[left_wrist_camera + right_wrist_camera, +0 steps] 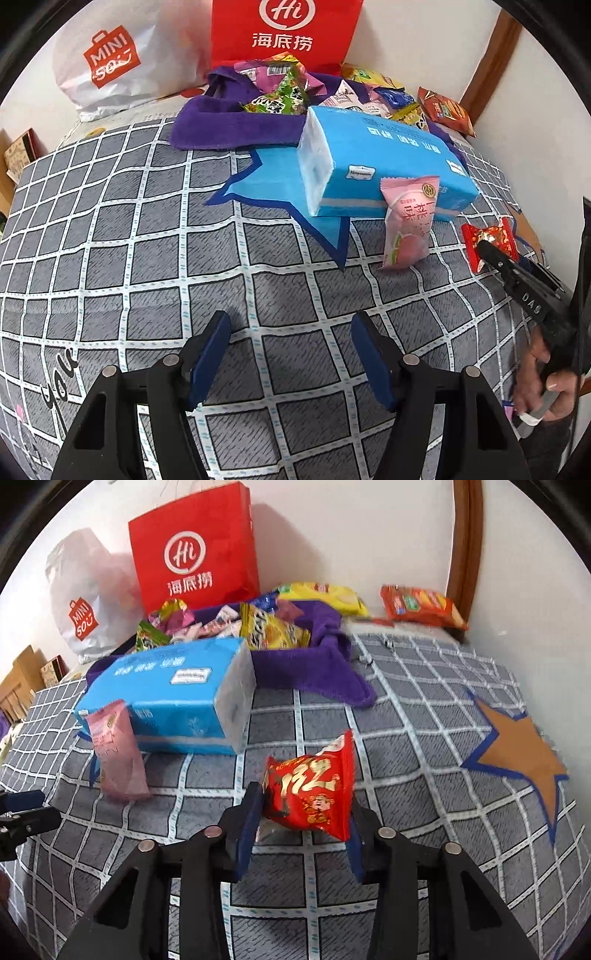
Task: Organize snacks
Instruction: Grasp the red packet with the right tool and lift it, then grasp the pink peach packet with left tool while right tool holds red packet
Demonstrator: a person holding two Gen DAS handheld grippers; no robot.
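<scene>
the bed (pixel 424 686) carries everything, under a grey quilted cover with a white grid; two paper stars are on it, a blue one (pixel 258 184) partly under the tissue pack and a brown one with a blue border (pixel 524 753) toward the right edge. against the wall at the far edge stand one glossy red paper bag (pixel 195 550) and one white plastic shopping bag (pixel 81 602). in front of them a purple towel (pixel 317 657) is bunched into a nest holding a heap of small crinkly wrapped snacks (pixel 266 627), too jumbled to count. two more flat packets lie behind it by the wall, one yellow (pixel 325 596) and one orange-red (pixel 421 607). one blue rectangular tissue pack (pixel 162 698) lies near the middle of the bed, and one pink peach snack packet (pixel 408 221) stands upright, leaning against its long side. the right tool (pixel 303 812) is clamped on one puffy red foil snack packet (pixel 314 794), held off the cover in front of the tissue pack. the left tool (pixel 291 354) hangs over bare cover with its blue-padded jaws apart and nothing between them.
</scene>
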